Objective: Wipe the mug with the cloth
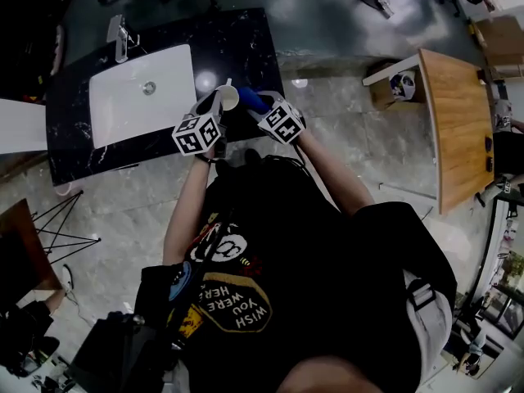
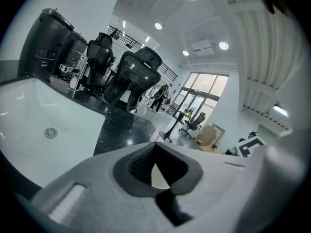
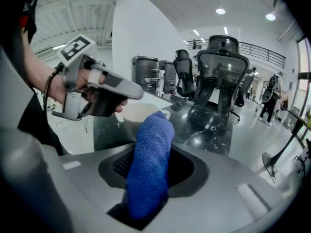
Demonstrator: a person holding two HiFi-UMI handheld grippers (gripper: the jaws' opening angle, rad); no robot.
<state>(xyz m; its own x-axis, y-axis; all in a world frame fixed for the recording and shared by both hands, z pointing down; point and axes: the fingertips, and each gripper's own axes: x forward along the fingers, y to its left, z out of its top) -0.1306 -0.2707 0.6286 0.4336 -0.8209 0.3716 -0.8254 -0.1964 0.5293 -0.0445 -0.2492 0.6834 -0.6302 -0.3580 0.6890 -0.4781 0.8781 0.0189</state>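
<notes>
While the left gripper (image 1: 214, 109) is clamped on the mug (image 1: 229, 97), the mug is carried above the black marble counter (image 1: 246, 47). It sits over the counter's right portion, near the front edge and just right of the white sink basin (image 1: 139, 97). The left gripper view shows both jaws drawn together, with a cream sliver of the mug (image 2: 158, 174) pinched between them. The basin (image 2: 29, 125) and counter surface (image 2: 121, 130) lie beyond the jaws.

The right gripper (image 1: 260, 109) is closed on the blue cloth (image 1: 250, 99). In the right gripper view, the cloth (image 3: 150, 164) fills the gap between the jaws and stands up out of them as a folded column. Its free upper end reaches the side of the mug (image 3: 136, 118) next to the handle. Whether cloth and mug actually touch cannot be confirmed from any view.

The right gripper view also shows the left gripper (image 3: 129, 98), held in the person's hand (image 3: 73, 84), positioned at the mug's rim from above.

Both marker cubes face upward in the head view, side by side near the counter's front edge. A faucet (image 1: 119, 35) stands at the basin's far left corner. Black office chairs (image 3: 223, 76) stand beyond the counter's far edge. A wooden table (image 1: 454, 129) stands well apart to the right.
</notes>
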